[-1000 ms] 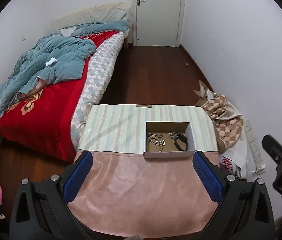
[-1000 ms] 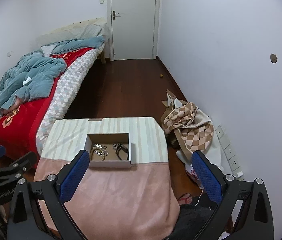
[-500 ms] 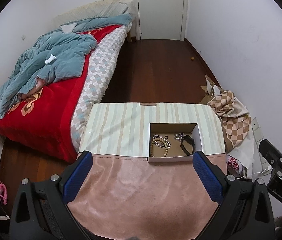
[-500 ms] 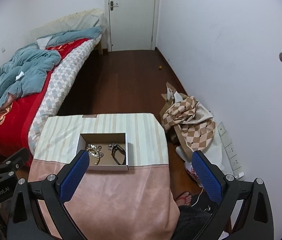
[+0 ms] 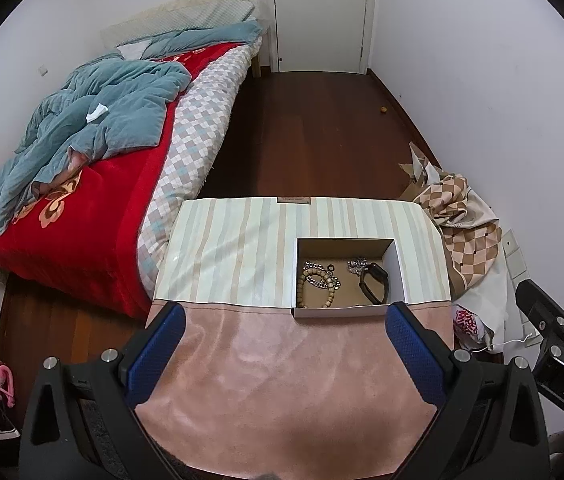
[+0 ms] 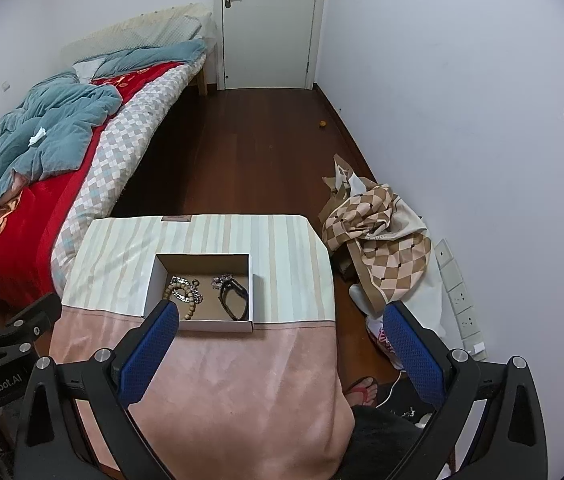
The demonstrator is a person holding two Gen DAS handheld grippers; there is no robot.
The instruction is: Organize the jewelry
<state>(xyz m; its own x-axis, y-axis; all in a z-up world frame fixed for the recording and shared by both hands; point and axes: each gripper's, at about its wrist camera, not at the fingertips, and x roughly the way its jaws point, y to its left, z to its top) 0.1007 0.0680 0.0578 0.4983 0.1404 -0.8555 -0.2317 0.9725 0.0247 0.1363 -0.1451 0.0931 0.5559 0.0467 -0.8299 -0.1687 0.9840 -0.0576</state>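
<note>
A shallow white cardboard box [image 5: 398, 268] [image 6: 152, 286] stands on the cloth-covered table [image 5: 242, 248] [image 6: 290, 264]. In it lie a wooden bead bracelet [image 5: 302, 286] [image 6: 191, 312], a silver chain [image 5: 322, 280] [image 6: 186, 294], a small dark ring [image 5: 330, 267], a sparkly silver piece [image 5: 356, 266] [image 6: 221, 280] and a black band [image 5: 374, 286] [image 6: 234, 302]. My left gripper [image 5: 284, 336] is open and empty above the pink cloth, short of the box. My right gripper [image 6: 282, 336] is open and empty, its left finger [image 6: 150, 344] over the box's near left corner.
A bed with a red cover and a blue quilt [image 5: 94, 120] runs along the left. Dark wood floor [image 5: 314, 132] leads to a white door [image 5: 322, 12]. A checked cloth heap [image 6: 378, 232] and wall sockets [image 6: 458, 300] lie to the right. A foot in a red sandal [image 6: 362, 390] is beside the table.
Both grippers have moved forward and tilted down, so the table and box sit lower and larger in both views. Both stay open and empty. The jewelry has not moved.
</note>
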